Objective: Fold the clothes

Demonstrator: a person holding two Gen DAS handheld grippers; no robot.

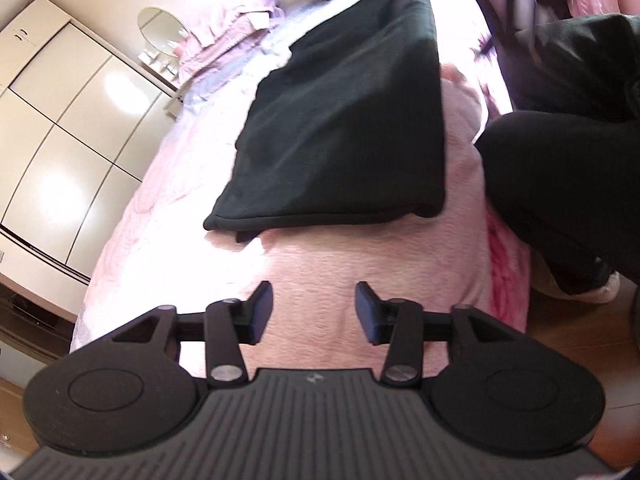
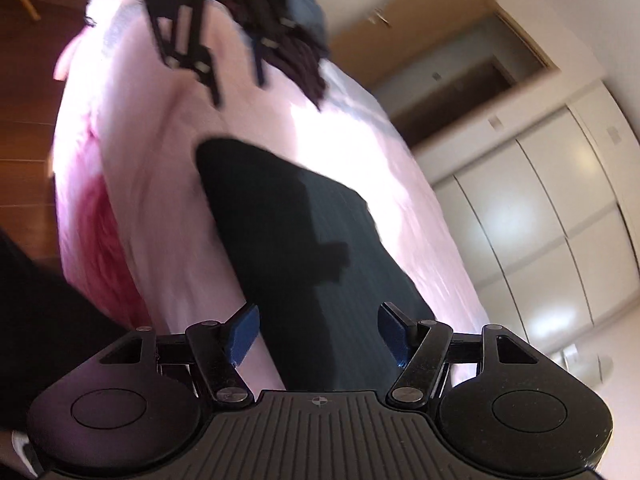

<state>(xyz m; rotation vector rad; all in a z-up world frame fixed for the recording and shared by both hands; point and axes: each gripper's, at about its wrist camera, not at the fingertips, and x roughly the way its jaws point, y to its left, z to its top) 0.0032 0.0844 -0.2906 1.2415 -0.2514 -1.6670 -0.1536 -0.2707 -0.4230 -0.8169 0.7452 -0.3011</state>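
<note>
**One dark garment folded on pink bed**

One folded black garment (image 1: 340, 120) lying flat on the pink bedspread (image 1: 320, 272). Two grippers, both spread wide and empty: left gripper (image 1: 314, 312) just short of the garment's near hem, right gripper (image 2: 318, 332) above its opposite end. Only in left view: round mirror (image 1: 162, 30) beyond the garment. Only in right view: brown doorway (image 2: 460, 88).
</note>
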